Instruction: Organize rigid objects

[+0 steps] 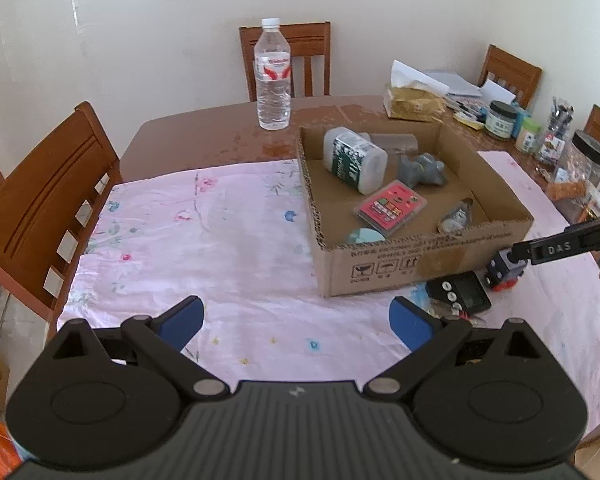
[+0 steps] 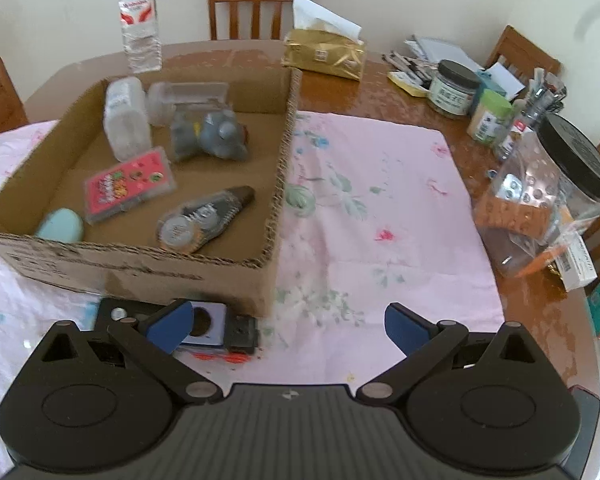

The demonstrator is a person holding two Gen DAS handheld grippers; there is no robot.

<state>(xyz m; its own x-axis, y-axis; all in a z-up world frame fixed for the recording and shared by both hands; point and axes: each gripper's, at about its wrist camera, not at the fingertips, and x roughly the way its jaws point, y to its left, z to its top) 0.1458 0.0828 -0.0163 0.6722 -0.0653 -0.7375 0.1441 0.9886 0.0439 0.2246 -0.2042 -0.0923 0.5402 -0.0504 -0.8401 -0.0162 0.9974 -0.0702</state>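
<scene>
A cardboard box (image 1: 428,264) (image 2: 140,268) sits on the pink cloth and holds a white bottle (image 1: 354,160), a grey toy (image 1: 422,168) (image 2: 210,136), a red card case (image 1: 390,208) (image 2: 130,186), a tape dispenser (image 2: 204,220) and a pale blue item (image 2: 60,224). A small blue toy train (image 1: 504,270) (image 2: 216,330) and a black timer (image 1: 460,292) lie before the box. My left gripper (image 1: 296,320) is open and empty over the cloth. My right gripper (image 2: 288,322) is open, its left fingertip just above the train; its arm (image 1: 560,246) shows in the left wrist view.
A water bottle (image 1: 274,76) (image 2: 140,20) stands behind the box. A tissue pack (image 2: 324,54), jars (image 2: 452,88), pens and a big clear jar (image 2: 552,196) crowd the table's right side. Wooden chairs (image 1: 44,196) surround the table.
</scene>
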